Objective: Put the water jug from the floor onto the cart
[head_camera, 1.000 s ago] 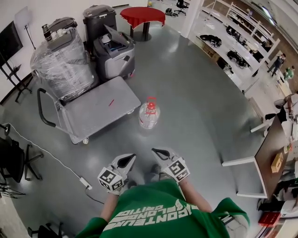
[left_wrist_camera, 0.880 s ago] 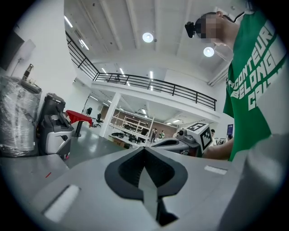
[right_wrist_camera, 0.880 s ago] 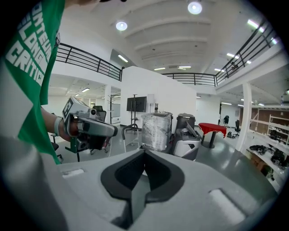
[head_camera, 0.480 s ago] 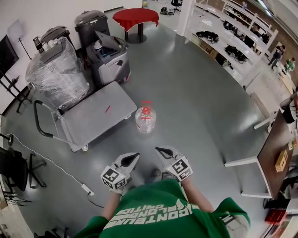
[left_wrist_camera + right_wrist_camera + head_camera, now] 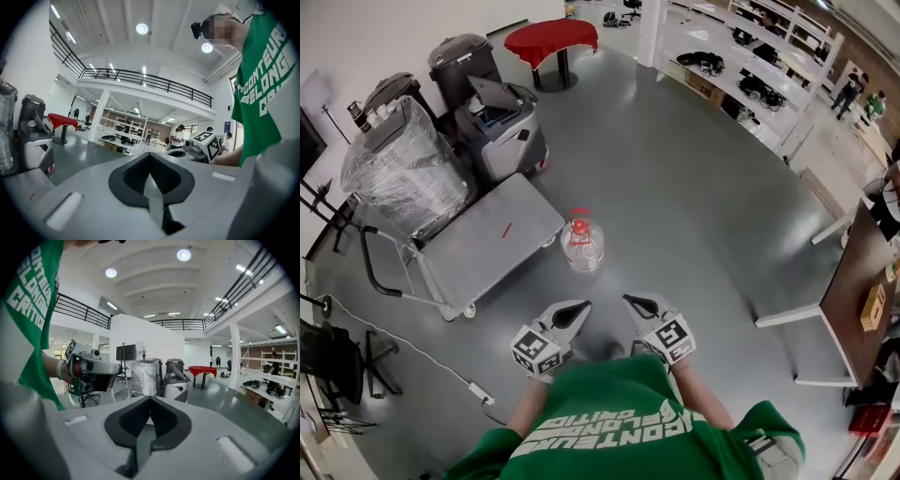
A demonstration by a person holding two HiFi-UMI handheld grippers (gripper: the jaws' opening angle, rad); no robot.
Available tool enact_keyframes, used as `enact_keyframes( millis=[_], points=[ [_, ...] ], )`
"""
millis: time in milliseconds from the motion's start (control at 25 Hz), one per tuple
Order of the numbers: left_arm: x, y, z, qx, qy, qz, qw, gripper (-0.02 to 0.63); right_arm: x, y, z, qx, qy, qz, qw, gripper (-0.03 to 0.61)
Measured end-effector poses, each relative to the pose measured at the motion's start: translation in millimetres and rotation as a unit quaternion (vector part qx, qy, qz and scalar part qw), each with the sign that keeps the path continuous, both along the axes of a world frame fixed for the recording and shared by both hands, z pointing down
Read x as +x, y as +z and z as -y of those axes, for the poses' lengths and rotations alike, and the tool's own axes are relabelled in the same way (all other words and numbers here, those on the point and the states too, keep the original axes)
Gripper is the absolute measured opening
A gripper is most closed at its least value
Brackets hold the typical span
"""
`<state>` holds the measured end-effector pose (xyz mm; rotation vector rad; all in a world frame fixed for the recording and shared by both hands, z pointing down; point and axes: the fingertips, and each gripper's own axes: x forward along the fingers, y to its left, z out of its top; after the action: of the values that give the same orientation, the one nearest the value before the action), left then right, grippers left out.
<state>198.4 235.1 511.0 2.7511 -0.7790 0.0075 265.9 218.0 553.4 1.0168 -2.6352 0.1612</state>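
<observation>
Grey floor (image 5: 694, 206) lies open ahead. Nearest, left claw (image 5: 578, 307) and right claw (image 5: 631, 301) hover clenched, empty. Beyond stands the jug (image 5: 581, 247), on the floor just beside the cart (image 5: 469, 258): clear, red-capped, fill unreadable. Open both claws, grip it evenly; water likely makes it heavy. Cart's deck carries only a small red item (image 5: 506, 230).
</observation>
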Motion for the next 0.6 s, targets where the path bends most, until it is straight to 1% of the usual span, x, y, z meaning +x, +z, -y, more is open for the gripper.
enact_keyframes(
  millis=[320,600],
  points=[
    [29,4,4,-0.007,0.029,0.011,0.9995,0.014,31,5,3,-0.004,0.033,0.015,0.999,-0.008],
    [42,1,9,-0.005,0.031,0.015,0.9994,0.014,46,7,12,-0.001,0.046,0.022,0.999,-0.008]
  ],
)
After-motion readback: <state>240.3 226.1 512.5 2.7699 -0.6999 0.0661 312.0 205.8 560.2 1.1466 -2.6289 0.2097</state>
